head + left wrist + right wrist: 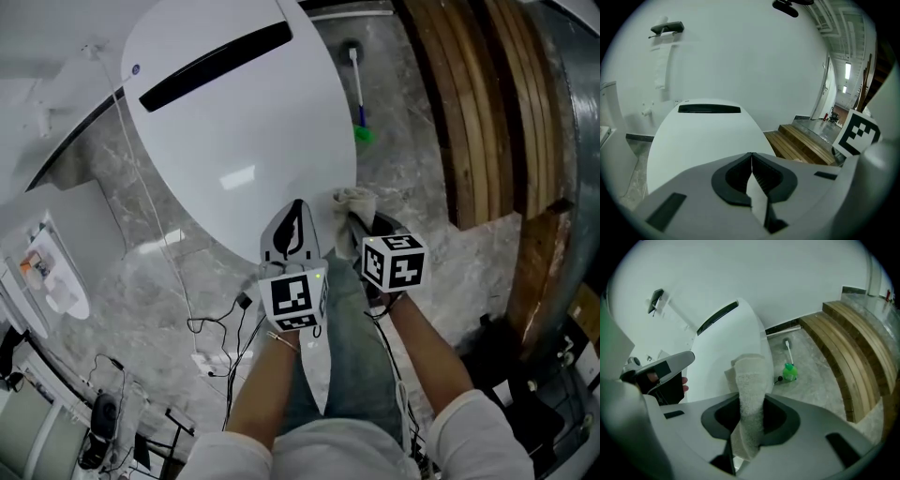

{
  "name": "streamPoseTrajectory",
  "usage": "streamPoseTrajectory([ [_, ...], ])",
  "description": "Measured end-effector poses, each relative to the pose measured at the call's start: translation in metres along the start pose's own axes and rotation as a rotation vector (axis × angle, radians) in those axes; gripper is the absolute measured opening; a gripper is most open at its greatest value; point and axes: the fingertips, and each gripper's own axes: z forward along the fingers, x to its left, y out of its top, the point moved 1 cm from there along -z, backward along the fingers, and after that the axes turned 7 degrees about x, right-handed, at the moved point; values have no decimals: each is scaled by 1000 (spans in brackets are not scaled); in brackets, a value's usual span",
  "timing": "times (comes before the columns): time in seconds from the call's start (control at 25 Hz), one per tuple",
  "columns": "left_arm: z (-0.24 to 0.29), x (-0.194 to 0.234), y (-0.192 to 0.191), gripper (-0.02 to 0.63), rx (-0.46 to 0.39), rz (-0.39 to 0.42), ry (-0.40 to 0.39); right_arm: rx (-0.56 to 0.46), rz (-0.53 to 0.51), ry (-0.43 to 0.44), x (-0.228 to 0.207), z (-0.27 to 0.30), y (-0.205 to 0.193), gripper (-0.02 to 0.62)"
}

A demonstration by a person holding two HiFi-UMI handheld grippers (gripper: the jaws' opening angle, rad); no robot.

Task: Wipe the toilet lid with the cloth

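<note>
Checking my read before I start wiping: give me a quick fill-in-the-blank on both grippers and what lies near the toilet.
The right gripper is shut on the ____.
The left gripper is shut and holds ____.
The brush on the floor beside the toilet lid has a ____ end.
Missing words: cloth; nothing; green.

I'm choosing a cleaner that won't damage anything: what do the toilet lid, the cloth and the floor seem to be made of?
Toilet lid: likely hard plastic, glossy white; it shows a bright reflection. Cloth: pale terry-like fabric, matte, with a fuzzy nap. Floor: grey veined stone or stone-look tile, fairly smooth; which, I cannot tell.
</note>
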Motion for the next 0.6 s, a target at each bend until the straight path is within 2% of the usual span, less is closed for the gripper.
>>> streamPoseTrajectory([
  [0.32, -17, 20, 5, 15, -3, -10, 37, -14, -5, -17, 10, -10, 2, 86],
  [0.48, -47, 37, 44, 15, -77, -24, 59, -65, -71, -8, 54, -32, 35, 86],
  [0.6, -79, 53, 83, 15, -123, -63, 83, -103, -93, 9, 102, -55, 61, 86],
])
